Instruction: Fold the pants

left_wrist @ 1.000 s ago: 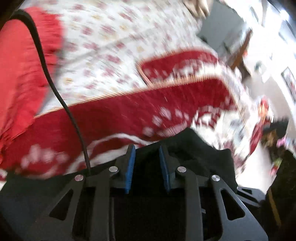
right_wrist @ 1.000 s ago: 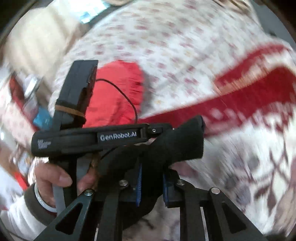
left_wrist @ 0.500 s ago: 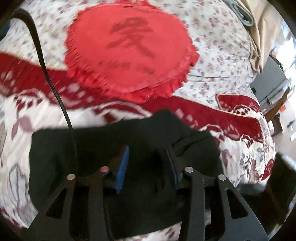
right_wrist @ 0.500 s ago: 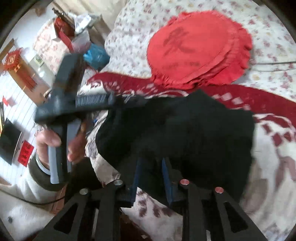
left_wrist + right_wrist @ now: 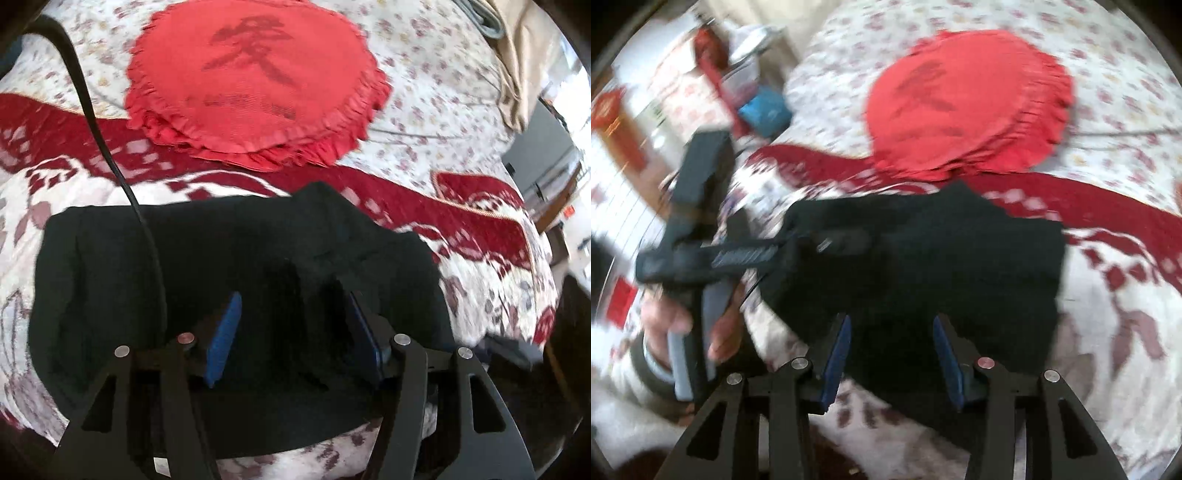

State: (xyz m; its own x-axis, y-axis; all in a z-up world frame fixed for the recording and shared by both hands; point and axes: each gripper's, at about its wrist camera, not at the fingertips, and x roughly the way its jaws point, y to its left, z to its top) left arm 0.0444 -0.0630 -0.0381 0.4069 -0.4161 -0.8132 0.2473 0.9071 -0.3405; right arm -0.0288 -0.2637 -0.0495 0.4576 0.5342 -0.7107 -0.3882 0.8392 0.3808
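The black pants lie in a folded, roughly square bundle on the bedspread, just in front of a red round cushion cover. My left gripper hangs over their near edge. Its jaws are opening, and dark cloth lies between the blue pads without being pinched. In the right wrist view the same pants fill the middle. My right gripper is over their near edge, jaws opening, pads clear of the cloth. A hand at the left holds the left gripper's handle.
The red frilled cushion cover lies beyond the pants on the white floral bedspread with its dark red band. A black cable crosses the left view. Beige cloth lies far right. Clutter sits beside the bed.
A second ago both grippers were shut on the lifted pants. They swung across the bed, the pants now lie flat, and both pairs of jaws have spread and let go.
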